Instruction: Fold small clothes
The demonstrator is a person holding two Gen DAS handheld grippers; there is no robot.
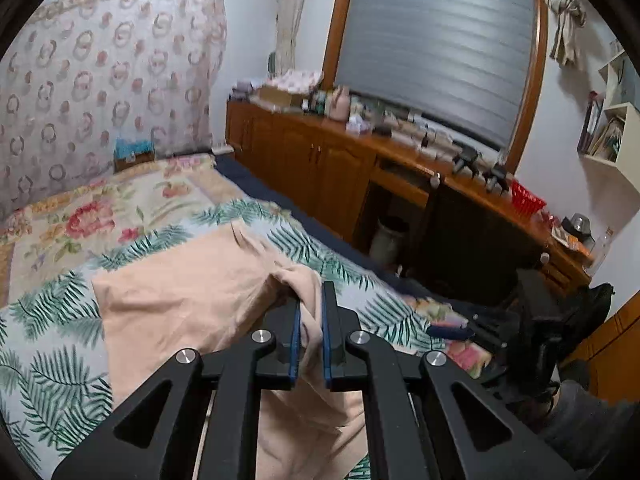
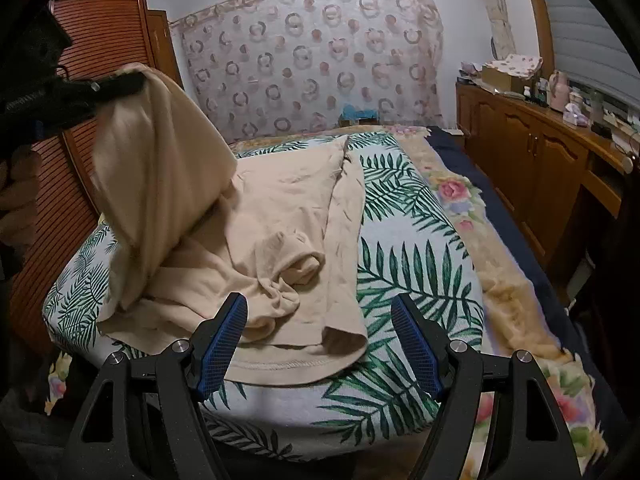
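Observation:
A beige garment (image 2: 280,208) lies on the palm-leaf sheet (image 2: 420,240) of the bed. My left gripper (image 1: 310,300) is shut on a bunched part of the beige garment (image 1: 180,292) and holds it up; in the right wrist view the left gripper (image 2: 120,82) shows at upper left with cloth hanging from it. My right gripper (image 2: 320,308) is open and empty, just above the garment's near hem, its blue pads (image 2: 222,344) either side of the hem.
A wooden cabinet (image 1: 320,160) with cluttered top runs along the bed's right side under a shuttered window (image 1: 432,40). A slatted wooden wardrobe (image 2: 80,120) stands left of the bed. A floral blanket (image 1: 100,216) covers the bed's far end.

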